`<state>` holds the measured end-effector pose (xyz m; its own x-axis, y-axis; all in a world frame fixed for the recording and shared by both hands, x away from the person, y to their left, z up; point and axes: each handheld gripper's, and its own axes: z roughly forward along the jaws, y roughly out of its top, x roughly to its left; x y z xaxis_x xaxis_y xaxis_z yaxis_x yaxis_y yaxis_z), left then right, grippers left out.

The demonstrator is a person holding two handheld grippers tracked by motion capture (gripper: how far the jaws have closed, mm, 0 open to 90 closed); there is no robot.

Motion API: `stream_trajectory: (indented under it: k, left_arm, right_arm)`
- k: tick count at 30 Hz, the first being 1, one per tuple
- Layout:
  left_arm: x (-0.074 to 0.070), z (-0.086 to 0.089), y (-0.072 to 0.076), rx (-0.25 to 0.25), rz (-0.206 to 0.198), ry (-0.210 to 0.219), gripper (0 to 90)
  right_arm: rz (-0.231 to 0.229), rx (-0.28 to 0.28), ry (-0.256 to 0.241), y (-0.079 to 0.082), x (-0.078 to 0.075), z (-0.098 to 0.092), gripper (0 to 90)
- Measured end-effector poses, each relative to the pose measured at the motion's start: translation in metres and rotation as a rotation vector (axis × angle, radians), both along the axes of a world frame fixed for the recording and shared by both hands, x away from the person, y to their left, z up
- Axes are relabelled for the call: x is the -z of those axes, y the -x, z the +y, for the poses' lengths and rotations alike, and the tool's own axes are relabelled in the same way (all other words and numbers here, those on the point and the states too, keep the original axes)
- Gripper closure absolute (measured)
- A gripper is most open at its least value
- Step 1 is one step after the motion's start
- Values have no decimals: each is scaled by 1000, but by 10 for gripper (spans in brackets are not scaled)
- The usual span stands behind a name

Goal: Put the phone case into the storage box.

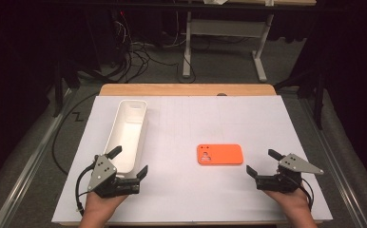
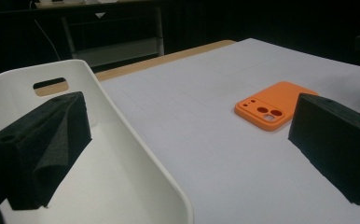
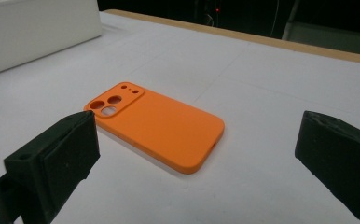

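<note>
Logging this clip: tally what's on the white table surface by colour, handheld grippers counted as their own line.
Orange: 1, the phone case
White: 1, the long bin
Black grippers: 2, left gripper and right gripper, both open
Total: 4

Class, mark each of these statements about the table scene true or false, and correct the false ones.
1. The orange phone case lies flat on the table with its camera cut-outs showing. True.
2. The phone case sits inside the white bin. False: it lies on the white table surface, apart from the bin.
3. The left claw is open. True.
4. The right claw is shut on the phone case. False: it is open, short of the case.
5. The white bin holds several items. False: it looks empty.
</note>
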<state>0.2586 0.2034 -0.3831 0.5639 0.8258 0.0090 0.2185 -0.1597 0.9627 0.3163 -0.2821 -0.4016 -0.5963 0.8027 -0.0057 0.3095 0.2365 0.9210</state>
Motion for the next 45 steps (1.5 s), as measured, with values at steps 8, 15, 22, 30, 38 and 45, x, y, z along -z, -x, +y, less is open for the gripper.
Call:
stream_trajectory:
  k: [8, 15, 22, 30, 38, 45]
  left_arm:
    - [0, -3, 1, 14, -3, -4, 1]
    - [0, -3, 1, 16, -6, -6, 1]
    - [-1, -4, 1, 24, -13, -3, 1]
    - [-1, -4, 1, 26, -15, -1, 1]
    - [-1, -3, 1, 34, -16, 0, 1]
    - [-2, -3, 1, 35, -20, 5, 1]
  right_arm:
    - [51, -10, 29, -17, 1, 16, 154]
    - [93, -30, 73, -38, 1, 34, 326]
    - [129, -32, 104, -67, 6, 50, 557]
    - [180, 27, 159, -98, 13, 64, 900]
    - [231, 27, 256, -118, 21, 75, 900]
    - [273, 15, 285, -118, 24, 70, 900]
